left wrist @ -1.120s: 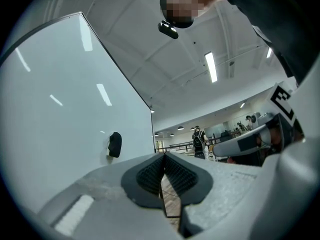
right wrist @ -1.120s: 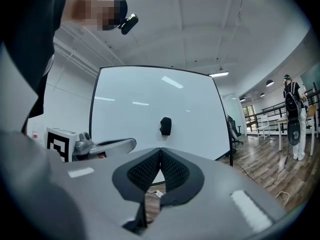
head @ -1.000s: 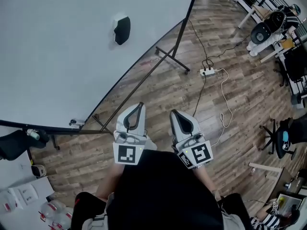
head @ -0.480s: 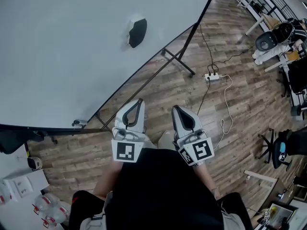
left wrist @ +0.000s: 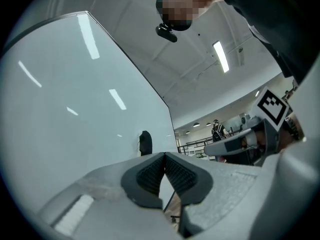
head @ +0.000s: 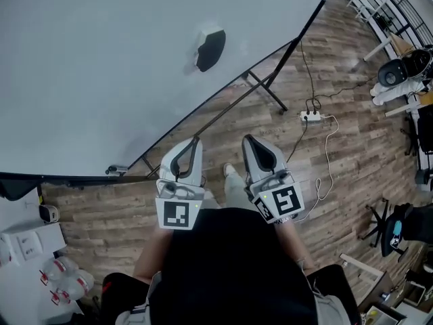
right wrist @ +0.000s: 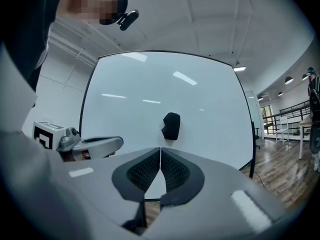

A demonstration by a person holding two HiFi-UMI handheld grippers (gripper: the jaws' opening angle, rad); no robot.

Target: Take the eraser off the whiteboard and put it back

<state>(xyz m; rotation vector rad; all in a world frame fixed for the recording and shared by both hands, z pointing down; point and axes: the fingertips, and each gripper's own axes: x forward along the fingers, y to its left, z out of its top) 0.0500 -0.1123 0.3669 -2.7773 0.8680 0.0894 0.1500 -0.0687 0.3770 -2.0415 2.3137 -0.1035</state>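
A black eraser (head: 210, 49) sticks to the large whiteboard (head: 88, 66), near its right side. It also shows in the right gripper view as a dark eraser (right wrist: 171, 126) straight ahead, and small in the left gripper view (left wrist: 145, 143). My left gripper (head: 195, 143) and right gripper (head: 248, 142) are held side by side in front of my body, well short of the board. Both are shut with nothing between their pads. The right gripper (right wrist: 160, 153) points level at the board; the left gripper (left wrist: 164, 158) points along it.
The whiteboard stands on a black metal frame (head: 267, 87) over a wooden floor. A white power strip (head: 311, 116) with cables lies to the right. Office chairs (head: 399, 225) and desks stand at the far right. White boxes (head: 27, 246) and bottles sit at the lower left.
I have stepped toward the board's right side; the eraser has shifted right and down in the head view. Both grippers stay shut, held in front of me.
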